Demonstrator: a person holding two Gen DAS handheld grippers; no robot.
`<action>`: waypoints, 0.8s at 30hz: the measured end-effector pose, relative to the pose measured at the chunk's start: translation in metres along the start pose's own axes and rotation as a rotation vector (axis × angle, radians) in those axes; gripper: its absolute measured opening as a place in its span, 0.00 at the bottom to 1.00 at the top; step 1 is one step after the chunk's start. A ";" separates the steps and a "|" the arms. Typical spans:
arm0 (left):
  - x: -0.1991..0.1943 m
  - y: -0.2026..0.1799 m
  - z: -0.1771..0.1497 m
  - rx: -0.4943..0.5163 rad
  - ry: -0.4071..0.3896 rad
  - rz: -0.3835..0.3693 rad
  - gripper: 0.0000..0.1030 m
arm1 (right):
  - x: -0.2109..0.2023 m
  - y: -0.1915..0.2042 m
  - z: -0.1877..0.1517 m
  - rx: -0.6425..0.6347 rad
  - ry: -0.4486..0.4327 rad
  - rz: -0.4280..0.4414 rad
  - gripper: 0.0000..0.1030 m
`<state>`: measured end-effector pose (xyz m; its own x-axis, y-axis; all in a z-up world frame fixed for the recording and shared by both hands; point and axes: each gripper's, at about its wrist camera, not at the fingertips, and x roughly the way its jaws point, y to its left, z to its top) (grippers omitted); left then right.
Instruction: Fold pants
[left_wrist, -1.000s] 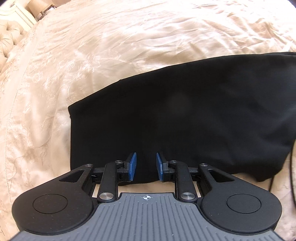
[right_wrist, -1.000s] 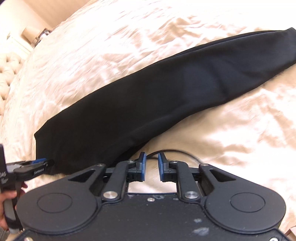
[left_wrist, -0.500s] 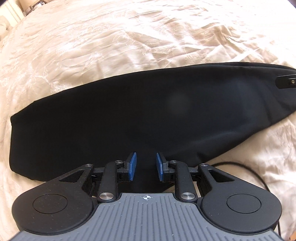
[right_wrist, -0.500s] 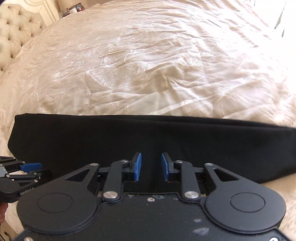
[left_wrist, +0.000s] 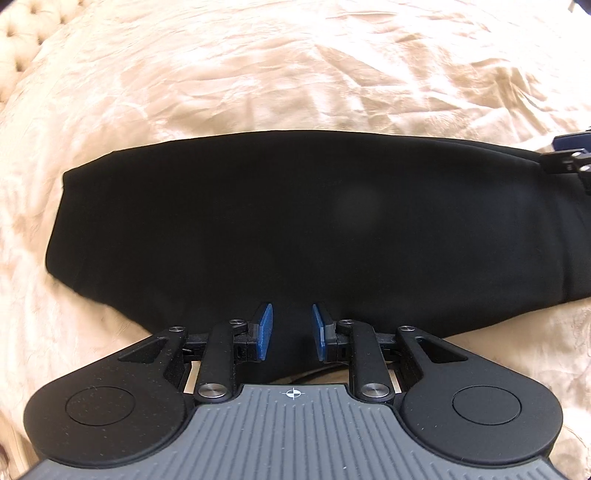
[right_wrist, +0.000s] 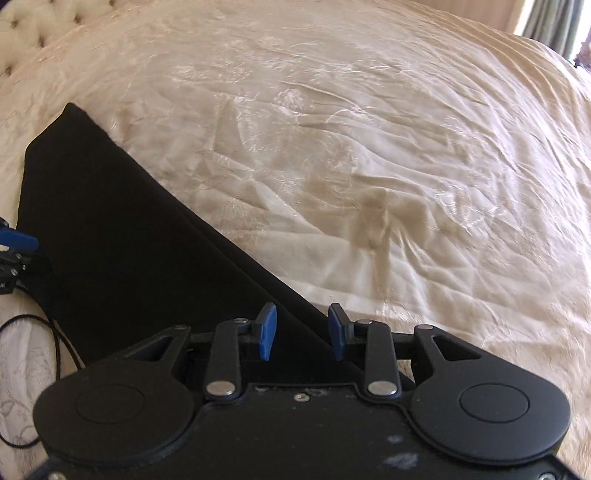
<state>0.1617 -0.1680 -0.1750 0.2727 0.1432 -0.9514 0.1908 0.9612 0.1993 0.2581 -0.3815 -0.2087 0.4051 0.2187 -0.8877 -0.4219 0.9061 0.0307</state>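
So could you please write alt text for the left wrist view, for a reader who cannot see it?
Black pants lie flat in a long band across a wrinkled cream bedspread. The left gripper sits at their near edge, blue pads apart and holding nothing. The right gripper shows at the frame's right edge.

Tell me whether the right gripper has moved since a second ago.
Yes. The right gripper now sits over the far edge of the black pants, half above the cream bedspread; a second ago it sat short of their near edge.

Right tongs (right_wrist: 302, 332) shifted to pants' (right_wrist: 122, 258) far edge, gap wider.
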 end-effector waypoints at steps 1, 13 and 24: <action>-0.002 0.002 0.000 -0.008 0.004 0.002 0.22 | 0.004 0.000 0.002 -0.019 0.007 0.016 0.32; 0.023 0.009 0.015 0.004 0.029 -0.004 0.22 | 0.036 0.006 0.005 -0.179 0.097 0.144 0.34; 0.027 -0.005 0.036 0.071 -0.020 -0.049 0.22 | 0.023 -0.004 0.021 -0.118 0.064 0.119 0.02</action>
<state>0.2021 -0.1771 -0.1930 0.2801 0.0913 -0.9556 0.2701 0.9478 0.1697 0.2863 -0.3728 -0.2200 0.2960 0.2952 -0.9084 -0.5580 0.8254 0.0864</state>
